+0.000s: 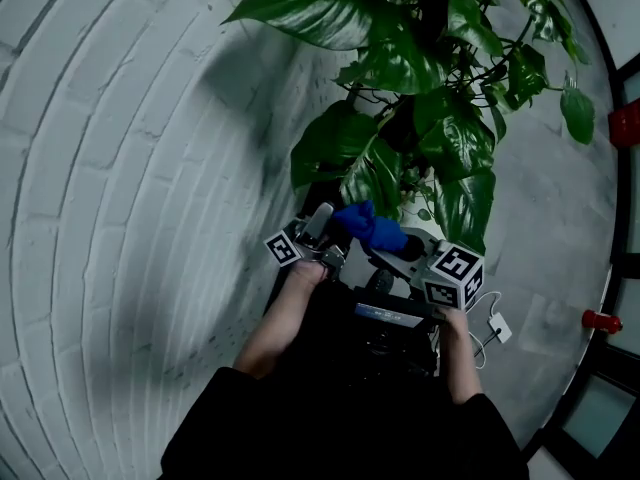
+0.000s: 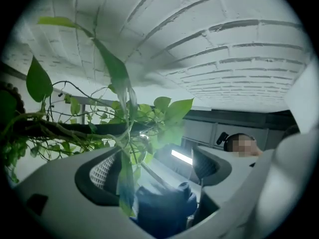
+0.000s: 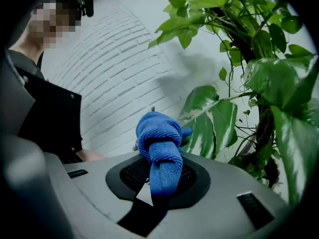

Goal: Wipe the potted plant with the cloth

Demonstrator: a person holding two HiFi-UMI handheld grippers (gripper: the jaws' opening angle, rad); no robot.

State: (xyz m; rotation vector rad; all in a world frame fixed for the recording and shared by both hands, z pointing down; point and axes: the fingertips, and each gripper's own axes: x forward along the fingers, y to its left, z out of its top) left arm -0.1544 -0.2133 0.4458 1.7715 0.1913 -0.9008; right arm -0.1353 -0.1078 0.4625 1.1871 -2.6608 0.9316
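White painted brick wall fills the left of the head view; grey floor at the right, with a small white plug and cable lying on it. The potted plant stands against the wall, big glossy green leaves spreading over the top and centre; its pot cannot be made out. A person in black sleeves holds 2 grippers low under the foliage, close together.

Right gripper: jaws clenched on the blue cloth. In the right gripper view the cloth sits bunched in a knot-like wad above the pinched jaws, 1 fold running down between them. Plant leaves are just beyond it at the right, and a variegated leaf is right behind the wad.

Left gripper: jaws released, wide apart, gripping nothing. In the left gripper view 1 long drooping leaf hangs down in the gap, near the left-hand jaw; contact with the pad cannot be told. The cloth shows dark blue low in the same gap, just beside that leaf. Thin stems and small leaves of the plant rise behind, brick wall above.
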